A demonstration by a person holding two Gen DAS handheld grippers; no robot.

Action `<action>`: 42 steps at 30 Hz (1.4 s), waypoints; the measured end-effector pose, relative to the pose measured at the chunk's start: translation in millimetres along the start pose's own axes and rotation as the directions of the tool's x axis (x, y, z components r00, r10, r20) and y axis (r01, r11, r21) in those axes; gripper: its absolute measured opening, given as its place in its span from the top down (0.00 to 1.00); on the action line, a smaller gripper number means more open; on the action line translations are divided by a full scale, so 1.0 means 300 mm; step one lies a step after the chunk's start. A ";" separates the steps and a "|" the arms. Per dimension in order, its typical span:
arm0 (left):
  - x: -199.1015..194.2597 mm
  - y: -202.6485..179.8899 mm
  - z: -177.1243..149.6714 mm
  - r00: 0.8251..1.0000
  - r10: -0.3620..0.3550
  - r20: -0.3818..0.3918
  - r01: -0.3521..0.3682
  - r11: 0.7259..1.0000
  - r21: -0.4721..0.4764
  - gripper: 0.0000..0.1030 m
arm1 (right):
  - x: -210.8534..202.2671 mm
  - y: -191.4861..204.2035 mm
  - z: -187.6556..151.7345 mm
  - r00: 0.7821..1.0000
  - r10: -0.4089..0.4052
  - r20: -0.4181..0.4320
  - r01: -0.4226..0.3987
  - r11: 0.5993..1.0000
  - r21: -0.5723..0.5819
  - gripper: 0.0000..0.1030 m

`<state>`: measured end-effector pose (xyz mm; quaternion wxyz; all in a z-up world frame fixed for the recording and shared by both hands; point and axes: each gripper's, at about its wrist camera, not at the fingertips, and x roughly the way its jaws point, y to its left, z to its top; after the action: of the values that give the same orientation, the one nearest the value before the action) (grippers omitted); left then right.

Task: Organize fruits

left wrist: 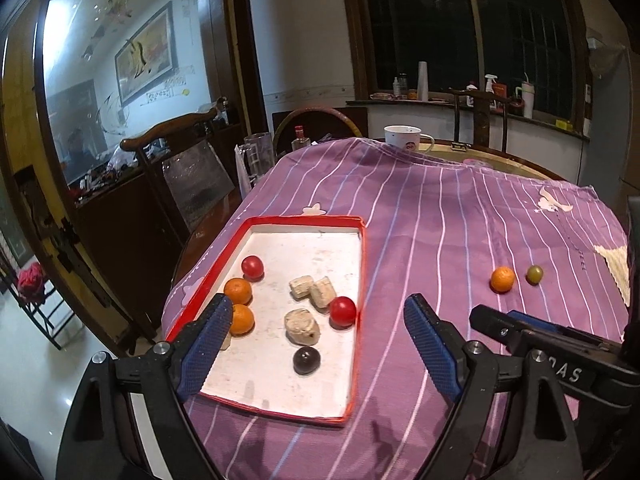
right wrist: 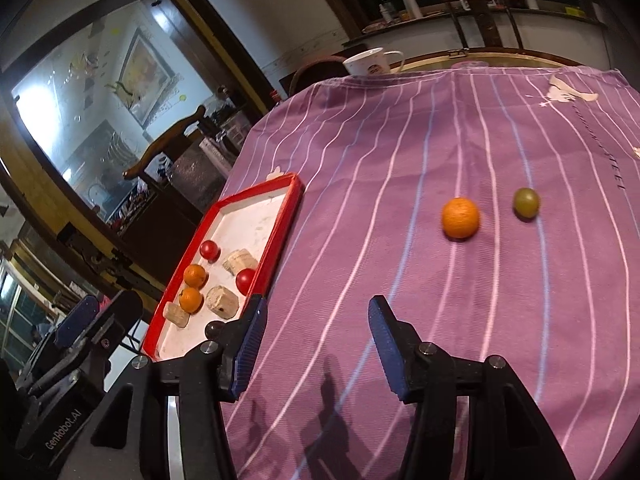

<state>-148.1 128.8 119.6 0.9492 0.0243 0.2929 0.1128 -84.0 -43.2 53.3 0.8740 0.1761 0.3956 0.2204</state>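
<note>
- Left wrist view: left gripper [left wrist: 318, 322] wide open, holding nothing, hovering over the near end of a red-rimmed tray [left wrist: 362, 264] with a white floor.
- In the tray: two red fruits [left wrist: 342, 311], one near the right rim and one at the far left; two oranges [left wrist: 237, 290] touching along the left rim; a dark fruit [left wrist: 306, 360] nearest the camera; pale beige chunks [left wrist: 302, 326] in the middle.
- On the striped purple cloth [left wrist: 432, 216], well right of the tray: a loose orange [left wrist: 502, 279] with a green fruit [left wrist: 534, 274] just beside it.
- White mug [left wrist: 404, 138] at the far table edge.
- Part of the right gripper [left wrist: 532, 330] at lower right; opening hard to judge from here.
- Right wrist view: right gripper [right wrist: 316, 314] open and empty above bare cloth, between the tray on its left and the loose orange [right wrist: 460, 217] and green fruit [right wrist: 526, 202] ahead to its right, apart from both.
- Same tray contents at left, partly hidden behind the left finger.
</note>
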 end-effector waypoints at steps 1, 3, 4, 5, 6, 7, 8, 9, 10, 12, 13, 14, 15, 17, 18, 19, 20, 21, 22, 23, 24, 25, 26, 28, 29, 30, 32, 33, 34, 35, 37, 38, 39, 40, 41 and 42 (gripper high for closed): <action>-0.003 -0.013 -0.001 1.000 0.002 0.000 -0.002 1.000 0.009 0.16 | -0.009 -0.012 0.000 1.000 0.002 0.004 -0.002 1.000 0.007 0.44; -0.004 -0.029 -0.002 1.000 0.002 -0.002 -0.002 1.000 0.019 0.16 | -0.020 -0.026 -0.003 1.000 0.004 0.008 -0.004 1.000 0.016 0.43; -0.003 -0.039 -0.003 1.000 0.000 -0.003 0.000 1.000 0.026 0.16 | -0.026 -0.035 -0.004 1.000 0.006 0.012 -0.006 1.000 0.021 0.43; -0.002 -0.049 -0.006 1.000 -0.002 -0.007 0.002 1.000 0.031 0.15 | -0.033 -0.044 -0.006 1.000 0.009 0.014 -0.009 1.000 0.025 0.43; 0.001 -0.057 -0.008 1.000 -0.005 -0.011 0.006 0.999 0.037 0.16 | -0.039 -0.052 -0.008 1.000 0.010 0.017 -0.010 1.000 0.029 0.43; 0.007 -0.067 -0.011 1.000 -0.011 -0.020 0.011 0.999 0.044 0.15 | -0.044 -0.061 -0.009 1.000 0.009 0.019 -0.010 0.999 0.032 0.43; 0.010 -0.074 -0.015 1.000 -0.015 -0.026 0.016 0.999 0.047 0.15 | -0.051 -0.074 -0.010 1.000 0.007 0.020 -0.007 0.999 0.036 0.43; 0.015 -0.080 -0.019 0.999 -0.022 -0.034 0.024 0.999 0.049 0.15 | -0.056 -0.083 -0.011 1.000 0.003 0.020 -0.004 0.999 0.039 0.43; 0.024 -0.086 -0.022 0.998 -0.032 -0.045 0.034 0.998 0.049 0.15 | -0.063 -0.098 -0.010 1.000 -0.005 0.020 0.004 0.999 0.040 0.43; 0.046 -0.097 -0.030 0.997 -0.046 -0.068 0.049 0.998 0.049 0.15 | -0.076 -0.121 -0.009 1.000 -0.026 0.018 0.025 0.999 0.038 0.43; 0.055 -0.102 -0.034 0.996 -0.049 -0.076 0.053 0.997 0.051 0.15 | -0.085 -0.141 -0.006 0.999 -0.042 0.014 0.041 0.999 0.035 0.43; 0.066 -0.110 -0.039 0.995 -0.053 -0.087 0.058 0.997 0.054 0.15 | -0.091 -0.156 -0.003 0.999 -0.054 0.009 0.053 0.998 0.032 0.43; 0.076 -0.116 -0.044 0.994 -0.056 -0.096 0.061 0.997 0.055 0.15 | -0.096 -0.172 0.000 0.998 -0.065 0.005 0.065 0.997 0.030 0.43; 0.099 -0.130 -0.050 0.992 -0.063 -0.113 0.070 0.996 0.056 0.15 | -0.107 -0.214 0.014 0.995 -0.099 0.001 0.099 0.995 0.028 0.43; 0.109 -0.137 -0.053 0.990 -0.070 -0.123 0.078 0.995 0.056 0.15 | -0.110 -0.229 0.020 0.994 -0.113 -0.001 0.113 0.993 0.023 0.43; 0.120 -0.145 -0.056 0.988 -0.081 -0.135 0.090 0.994 0.055 0.15 | -0.116 -0.252 0.031 0.991 -0.137 -0.003 0.137 0.991 0.015 0.43; 0.129 -0.152 -0.058 0.986 -0.092 -0.143 0.100 0.993 0.054 0.15 | -0.118 -0.268 0.039 0.988 -0.156 -0.005 0.156 0.988 0.009 0.43; 0.140 -0.160 -0.058 0.984 -0.100 -0.149 0.109 0.993 0.053 0.15 | -0.119 -0.283 0.048 0.984 -0.176 -0.006 0.176 0.984 0.003 0.43; 0.153 -0.173 -0.056 0.981 -0.110 -0.159 0.120 0.991 0.053 0.15 | -0.116 -0.302 0.065 0.978 -0.208 -0.010 0.208 0.978 -0.011 0.43; 0.162 -0.182 -0.052 0.979 -0.119 -0.164 0.129 0.990 0.054 0.15 | -0.118 -0.314 0.077 0.971 -0.238 -0.009 0.237 0.971 -0.027 0.43; 0.176 -0.198 -0.043 0.976 -0.135 -0.172 0.147 0.987 0.058 0.15 | -0.114 -0.320 0.093 0.964 -0.265 -0.001 0.265 0.963 -0.048 0.43; 0.191 -0.214 -0.033 0.973 -0.149 -0.179 0.163 0.985 0.063 0.15 | -0.111 -0.324 0.109 0.956 -0.294 0.013 0.294 0.953 -0.075 0.43; 0.209 -0.236 -0.017 0.967 -0.169 -0.188 0.185 0.980 0.071 0.15 | -0.102 -0.325 0.124 0.944 -0.328 0.030 0.329 0.938 -0.106 0.43; 0.244 -0.277 0.016 0.957 -0.209 -0.202 0.230 0.969 0.088 0.15 | -0.072 -0.331 0.152 0.920 -0.389 0.048 0.392 0.906 -0.158 0.43; 0.262 -0.302 0.029 0.951 -0.224 -0.213 0.248 0.964 0.096 0.15 | -0.049 -0.339 0.170 0.915 -0.401 0.050 0.404 0.898 -0.174 0.43; 0.281 -0.324 0.041 0.945 -0.237 -0.224 0.265 0.959 0.104 0.15 | -0.033 -0.350 0.183 0.916 -0.398 0.048 0.400 0.899 -0.178 0.44; 0.332 -0.376 0.060 0.926 -0.278 -0.255 0.314 0.943 0.111 0.15 | 0.004 -0.371 0.208 0.915 -0.401 0.038 0.401 0.899 -0.174 0.44; 0.351 -0.394 0.062 0.918 -0.291 -0.271 0.329 0.938 0.109 0.15 | 0.019 -0.382 0.217 0.917 -0.399 0.031 0.398 0.902 -0.165 0.44; 0.370 -0.412 0.065 0.908 -0.310 -0.283 0.350 0.931 0.105 0.16 | 0.036 -0.396 0.226 0.923 -0.385 0.019 0.383 0.911 -0.151 0.44; 0.380 -0.427 0.066 0.900 -0.329 -0.286 0.370 0.923 0.102 0.17 | 0.053 -0.411 0.233 0.931 -0.366 0.003 0.363 0.922 -0.136 0.44; 0.405 -0.462 0.067 0.893 -0.344 -0.289 0.388 0.915 0.110 0.25 | 0.084 -0.425 0.236 0.937 -0.349 -0.016 0.344 0.931 -0.121 0.44; 0.413 -0.476 0.068 0.892 -0.346 -0.292 0.392 0.913 0.117 0.28 | 0.094 -0.426 0.235 0.938 -0.347 -0.019 0.343 0.932 -0.122 0.44; 0.423 -0.491 0.068 0.888 -0.354 -0.294 0.402 0.907 0.123 0.32 | 0.098 -0.426 0.234 0.938 -0.346 -0.019 0.341 0.932 -0.124 0.44; 0.434 -0.504 0.067 0.882 -0.366 -0.296 0.416 0.900 0.127 0.33 | 0.106 -0.422 0.233 0.939 -0.343 -0.018 0.338 0.932 -0.128 0.45; 0.450 -0.518 0.067 0.878 -0.372 -0.302 0.425 0.896 0.129 0.34 | 0.111 -0.420 0.233 0.939 -0.343 -0.016 0.338 0.932 -0.133 0.45; 0.467 -0.535 0.066 0.872 -0.376 -0.314 0.432 0.892 0.132 0.41 | 0.113 -0.417 0.233 0.939 -0.344 -0.014 0.338 0.931 -0.139 0.47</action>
<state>7.5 5.1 40.9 0.8932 0.0401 0.4324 -0.1164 20.4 -139.9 16.0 0.9011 0.0410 0.4211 0.0950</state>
